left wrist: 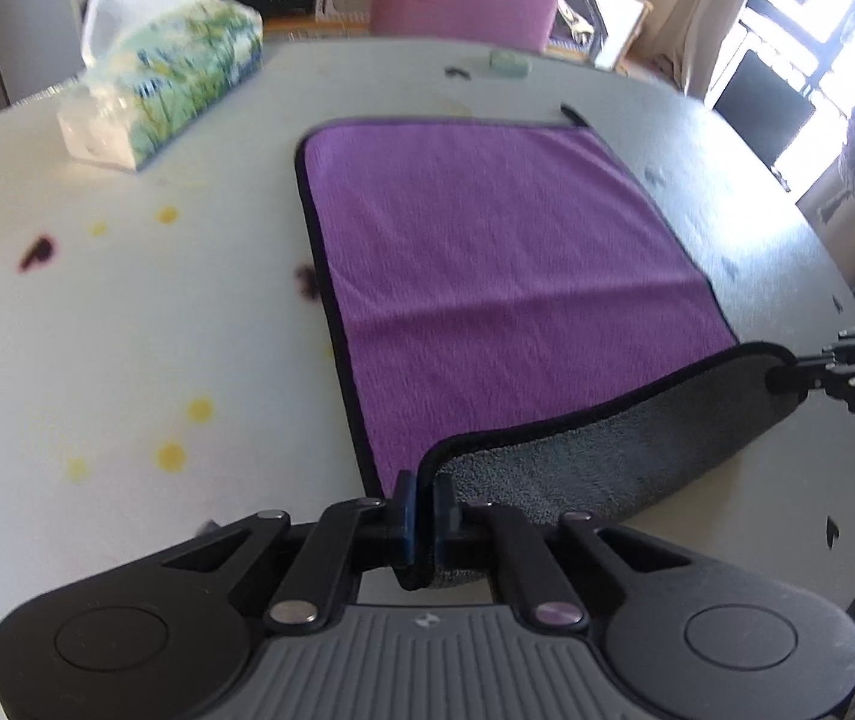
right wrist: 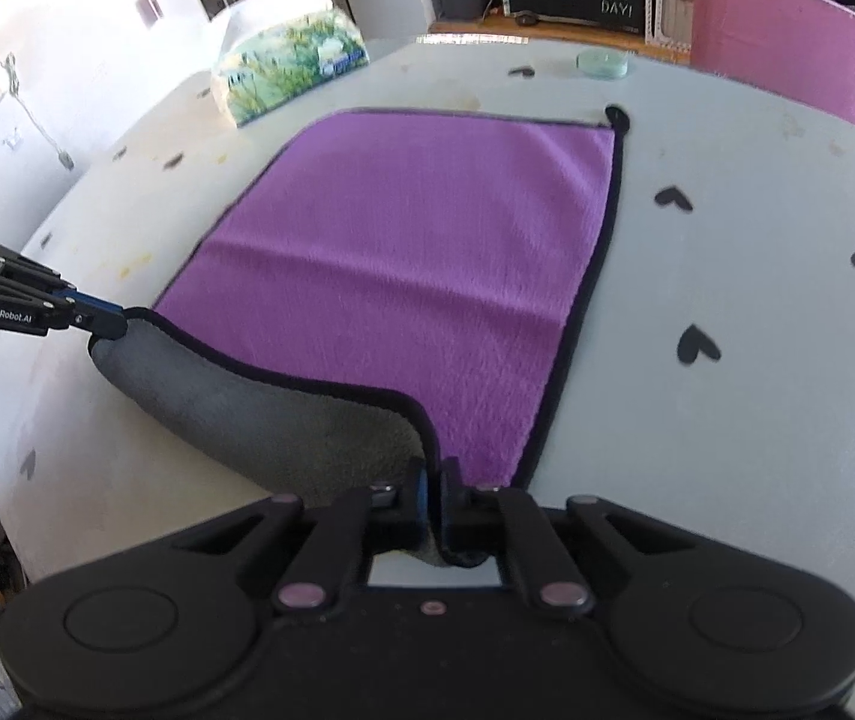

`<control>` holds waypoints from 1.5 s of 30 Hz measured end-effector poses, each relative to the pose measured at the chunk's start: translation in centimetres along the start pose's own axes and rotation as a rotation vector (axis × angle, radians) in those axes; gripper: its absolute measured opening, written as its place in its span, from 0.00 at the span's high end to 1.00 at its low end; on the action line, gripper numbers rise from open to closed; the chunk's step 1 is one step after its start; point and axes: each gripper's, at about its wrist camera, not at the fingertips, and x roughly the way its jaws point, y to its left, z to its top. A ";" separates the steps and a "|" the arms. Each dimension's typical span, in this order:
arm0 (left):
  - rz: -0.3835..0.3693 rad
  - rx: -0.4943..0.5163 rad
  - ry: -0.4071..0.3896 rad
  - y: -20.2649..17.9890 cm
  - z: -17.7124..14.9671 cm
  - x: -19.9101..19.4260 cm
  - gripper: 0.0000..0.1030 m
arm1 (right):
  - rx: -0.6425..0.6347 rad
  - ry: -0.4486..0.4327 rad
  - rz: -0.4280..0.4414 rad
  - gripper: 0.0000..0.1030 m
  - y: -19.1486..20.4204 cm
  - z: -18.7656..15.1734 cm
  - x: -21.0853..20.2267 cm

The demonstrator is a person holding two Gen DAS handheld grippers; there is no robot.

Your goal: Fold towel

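Observation:
A purple towel [left wrist: 487,252] with a grey underside and black hem lies flat on the white table [left wrist: 127,330]; it also shows in the right wrist view [right wrist: 415,252]. Its near edge is lifted and curled over, grey side [left wrist: 607,456] up. My left gripper [left wrist: 425,495] is shut on the near left corner. My right gripper [right wrist: 433,480] is shut on the near right corner. Each gripper shows in the other's view, the right one [left wrist: 787,375] at the right edge and the left one [right wrist: 109,324] at the left edge.
A floral tissue box [left wrist: 181,78] stands at the table's far left, also in the right wrist view [right wrist: 289,60]. A small pale disc [right wrist: 601,63] lies near the far edge. A pink chair [right wrist: 787,42] stands behind the table. Black heart marks [right wrist: 697,345] dot the tabletop.

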 end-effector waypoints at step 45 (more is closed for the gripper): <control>0.226 0.036 -0.281 1.0 20.9 0.6 0.95 | 0.108 -0.250 -0.208 0.96 -4.8 20.8 0.5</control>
